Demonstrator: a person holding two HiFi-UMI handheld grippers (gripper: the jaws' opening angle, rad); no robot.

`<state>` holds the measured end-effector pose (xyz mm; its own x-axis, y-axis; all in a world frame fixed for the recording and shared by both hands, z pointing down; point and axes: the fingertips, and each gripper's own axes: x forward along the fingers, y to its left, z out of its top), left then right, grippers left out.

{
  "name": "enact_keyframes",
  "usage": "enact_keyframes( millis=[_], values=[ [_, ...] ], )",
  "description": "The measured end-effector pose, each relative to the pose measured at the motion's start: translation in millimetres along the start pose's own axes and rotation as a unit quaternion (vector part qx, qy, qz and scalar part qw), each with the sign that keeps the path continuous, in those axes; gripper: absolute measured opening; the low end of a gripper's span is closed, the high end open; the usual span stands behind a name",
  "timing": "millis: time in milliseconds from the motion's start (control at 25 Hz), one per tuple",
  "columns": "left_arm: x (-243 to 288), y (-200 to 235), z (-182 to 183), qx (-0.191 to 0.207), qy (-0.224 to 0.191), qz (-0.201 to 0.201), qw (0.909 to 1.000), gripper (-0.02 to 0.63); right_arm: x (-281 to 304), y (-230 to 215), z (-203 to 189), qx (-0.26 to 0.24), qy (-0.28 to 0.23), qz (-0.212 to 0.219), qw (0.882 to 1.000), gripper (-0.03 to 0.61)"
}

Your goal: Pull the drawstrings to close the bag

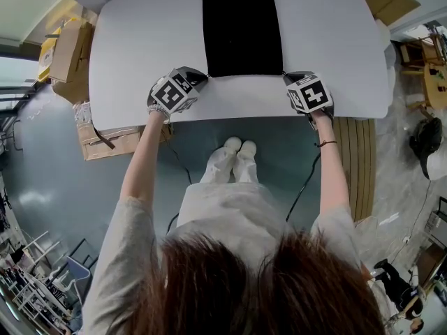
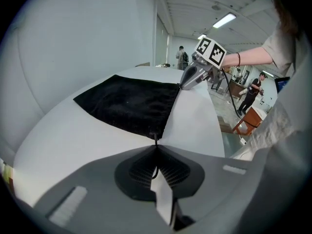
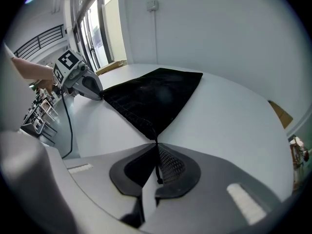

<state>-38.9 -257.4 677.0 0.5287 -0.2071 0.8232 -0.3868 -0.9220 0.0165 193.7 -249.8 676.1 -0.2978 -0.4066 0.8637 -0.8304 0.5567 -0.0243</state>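
Black flat fabric bag [image 1: 242,30] is lying on white table [image 1: 140,47]; left gripper [image 1: 204,76] and right gripper [image 1: 286,76] are pinching its thin black drawstrings [image 3: 157,167] (bag's near corners).

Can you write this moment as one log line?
left gripper: shut on left drawstring | right gripper: shut on right drawstring | black bag: flat on white table, not cinched

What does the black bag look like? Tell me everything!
The black rectangular fabric bag lies flat on the white table, soft-looking and slightly wrinkled. Its near edge is straight, not gathered. A thin black drawstring leaves each near corner, one pinched in the left hand-held gripper, the other in the right hand-held gripper.
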Motion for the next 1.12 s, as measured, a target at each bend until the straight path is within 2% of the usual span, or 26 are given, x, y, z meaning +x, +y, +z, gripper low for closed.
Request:
enact_keyframes(
  millis=[360,680,1120],
  values=[
    [3.4,1.0,-5.0,-0.03,0.008,0.001,0.9995,0.0,0.3,-1.0,-1.5,0.006,0.003,0.0,1.0,0.017],
    [-4.3,7.4,-7.2,-0.06,-0.007,0.021,0.998,0.0,-8.0,-5.5,5.8,-0.002,-0.016,-0.018,1.0,0.017],
    [-20.8,15.2,2.8,-0.075,-0.036,0.037,0.9958,0.0,-25.9,-9.4,24.6,-0.031,-0.039,-0.043,0.998,0.017]
  ],
)
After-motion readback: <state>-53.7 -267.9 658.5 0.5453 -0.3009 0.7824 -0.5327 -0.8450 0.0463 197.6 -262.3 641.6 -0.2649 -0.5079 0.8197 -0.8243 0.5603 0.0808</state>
